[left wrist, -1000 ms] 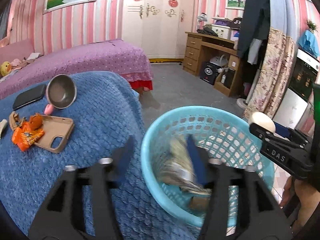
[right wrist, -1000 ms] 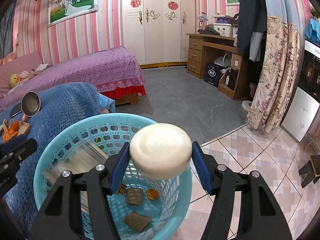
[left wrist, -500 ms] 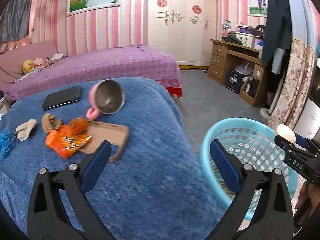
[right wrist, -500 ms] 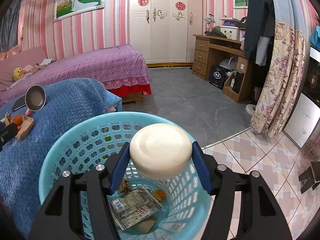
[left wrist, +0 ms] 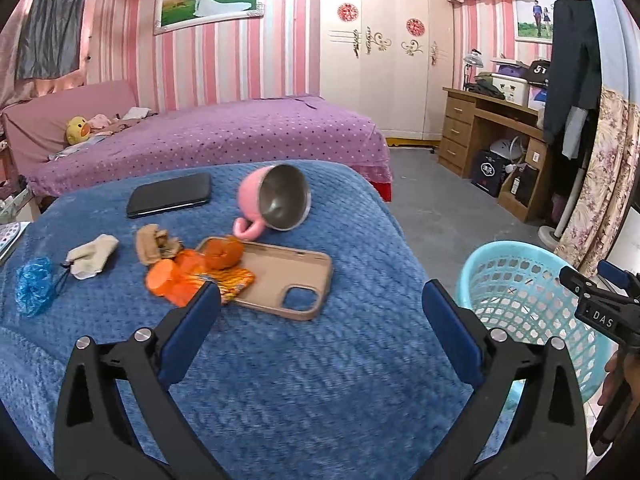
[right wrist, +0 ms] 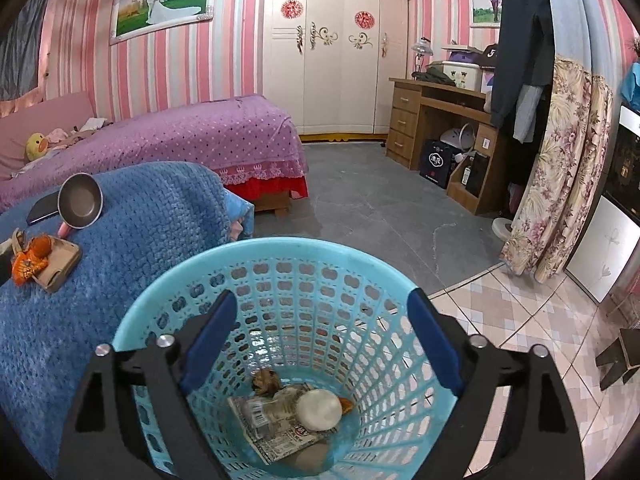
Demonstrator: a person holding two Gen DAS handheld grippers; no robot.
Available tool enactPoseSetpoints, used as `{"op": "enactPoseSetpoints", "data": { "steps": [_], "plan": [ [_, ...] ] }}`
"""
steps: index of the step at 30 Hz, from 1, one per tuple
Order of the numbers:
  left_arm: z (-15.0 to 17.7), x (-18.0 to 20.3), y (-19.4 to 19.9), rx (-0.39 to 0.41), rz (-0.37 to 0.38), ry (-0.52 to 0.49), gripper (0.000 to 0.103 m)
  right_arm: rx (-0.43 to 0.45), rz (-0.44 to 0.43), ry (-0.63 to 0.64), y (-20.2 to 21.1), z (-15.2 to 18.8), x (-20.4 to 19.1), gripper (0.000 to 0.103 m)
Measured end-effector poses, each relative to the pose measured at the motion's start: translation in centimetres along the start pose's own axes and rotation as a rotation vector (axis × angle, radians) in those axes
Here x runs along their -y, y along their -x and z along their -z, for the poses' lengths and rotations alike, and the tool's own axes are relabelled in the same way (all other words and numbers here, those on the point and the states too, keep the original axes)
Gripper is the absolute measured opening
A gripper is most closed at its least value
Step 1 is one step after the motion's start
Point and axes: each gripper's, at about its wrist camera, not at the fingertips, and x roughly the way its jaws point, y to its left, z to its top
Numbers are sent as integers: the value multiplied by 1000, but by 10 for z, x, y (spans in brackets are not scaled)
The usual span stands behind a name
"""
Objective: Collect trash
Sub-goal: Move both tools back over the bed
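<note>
The left gripper [left wrist: 320,304] is held wide and empty over the blue blanket [left wrist: 320,392], its jaws having just opened. The orange wrapper [left wrist: 192,284] lies just beyond its left finger, with peel [left wrist: 225,254] behind. The right gripper [right wrist: 318,334], jaws freshly parted, hangs empty over the basket [right wrist: 280,248], farther away.

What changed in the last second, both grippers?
The right gripper, jaws just opened, let go of the white round piece; it now lies at the bottom of the blue basket. The left gripper, jaws also just opened and empty, swung away from the basket to over the blue blanket, facing the orange wrapper. The phone case, pink cup and black phone stayed put.
</note>
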Motion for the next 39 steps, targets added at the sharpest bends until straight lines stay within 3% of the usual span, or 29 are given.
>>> {"op": "enactPoseSetpoints", "data": {
  "steps": [6,19,27,39],
  "plan": [
    [-2,-24,10,14,-26,0,97,21,7,9,7,-5,-21,97],
    [2,-94,26,33,-109,-18,97,43,-28,55,19,-11,-90,98],
    [5,-139,26,23,-110,46,97,34,-60,102,22,-9,-134,98],
    [13,-221,20,-19,-206,128,97,10,-134,119,23,-3,-190,98]
  ]
}}
